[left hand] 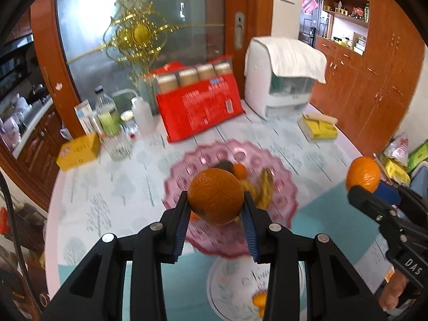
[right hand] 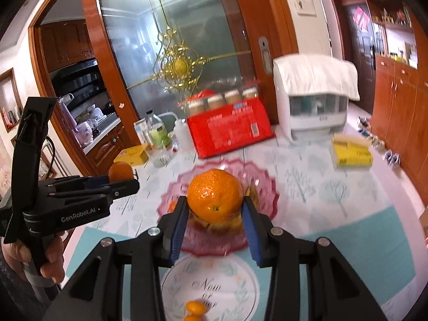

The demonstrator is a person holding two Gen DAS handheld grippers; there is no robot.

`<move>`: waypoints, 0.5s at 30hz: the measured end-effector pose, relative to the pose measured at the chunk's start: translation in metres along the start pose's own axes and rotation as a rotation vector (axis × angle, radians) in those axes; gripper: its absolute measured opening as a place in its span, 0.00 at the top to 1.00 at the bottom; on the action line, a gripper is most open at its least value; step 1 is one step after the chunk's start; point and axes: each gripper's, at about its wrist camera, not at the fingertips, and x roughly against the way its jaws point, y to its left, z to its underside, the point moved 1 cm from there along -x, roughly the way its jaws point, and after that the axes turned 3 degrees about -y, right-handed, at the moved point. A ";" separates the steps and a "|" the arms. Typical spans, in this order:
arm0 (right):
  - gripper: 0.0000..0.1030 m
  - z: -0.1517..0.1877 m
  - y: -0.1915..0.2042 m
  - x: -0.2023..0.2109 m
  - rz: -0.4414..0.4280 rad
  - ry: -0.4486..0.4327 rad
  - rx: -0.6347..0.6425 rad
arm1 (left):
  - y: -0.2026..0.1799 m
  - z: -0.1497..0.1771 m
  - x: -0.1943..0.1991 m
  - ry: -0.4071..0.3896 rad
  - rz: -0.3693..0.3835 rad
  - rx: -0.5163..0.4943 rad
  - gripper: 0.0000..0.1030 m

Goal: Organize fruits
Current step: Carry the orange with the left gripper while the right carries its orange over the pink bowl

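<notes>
The left tool point(left hand: 216, 208) holds a round orange fruit with dimpled peel point(left hand: 216, 195) between its blue ribbed pads, raised above the pink scalloped glass dish point(left hand: 281, 187) that stands on the table point(left hand: 107, 187) with its pale tree-print cloth. In the right wrist view the same tool point(right hand: 125, 180) shows from the side, with that orange point(right hand: 120, 170) at its tip and the person's left hand point(right hand: 50, 254) on its handle.

The right tool point(right hand: 215, 214) grips a second round orange with a green stem scar point(right hand: 214, 195), also lifted over the pink dish point(right hand: 262, 184). From the left wrist view this tool point(left hand: 359, 187) appears at the right edge carrying its orange point(left hand: 363, 174).

Inside the dish lie a small orange fruit point(left hand: 240, 170), a dark rounded piece point(left hand: 224, 165) and yellowish fruit point(left hand: 264, 184), blurred so their kinds are hard to tell. Nearer the cameras sits a white round plate with a leaf wreath print point(right hand: 235, 275), and two small orange kumquat-like fruits point(right hand: 196, 307) rest on it.

Farther back on the table stand a red carton pack of jars point(left hand: 200, 107), a white appliance draped with a white cloth point(left hand: 283, 75), a yellow book-like box point(left hand: 319, 129), a yellow flat box point(left hand: 79, 151) and a clear bottle with green liquid point(left hand: 108, 115).
</notes>
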 end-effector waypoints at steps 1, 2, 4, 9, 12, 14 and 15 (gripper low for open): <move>0.61 -0.006 -0.001 -0.004 0.005 -0.005 0.007 | 0.001 -0.006 -0.002 -0.007 -0.006 -0.002 0.65; 0.61 -0.012 -0.002 -0.007 0.014 -0.009 0.014 | 0.002 -0.013 -0.007 -0.015 -0.015 -0.005 0.65; 0.61 -0.022 -0.005 -0.019 0.038 -0.013 0.024 | 0.004 -0.023 -0.017 -0.020 -0.032 -0.007 0.65; 0.61 -0.029 -0.014 -0.060 0.081 0.011 0.010 | 0.009 -0.031 -0.056 0.000 -0.053 0.001 0.65; 0.61 -0.023 -0.015 -0.083 0.094 0.035 0.017 | 0.009 -0.028 -0.086 0.037 -0.073 -0.005 0.65; 0.61 -0.015 -0.014 -0.098 0.096 0.058 0.016 | 0.009 -0.023 -0.106 0.073 -0.090 -0.014 0.65; 0.61 -0.011 -0.014 -0.104 0.099 0.067 0.017 | 0.009 -0.020 -0.115 0.090 -0.096 -0.018 0.65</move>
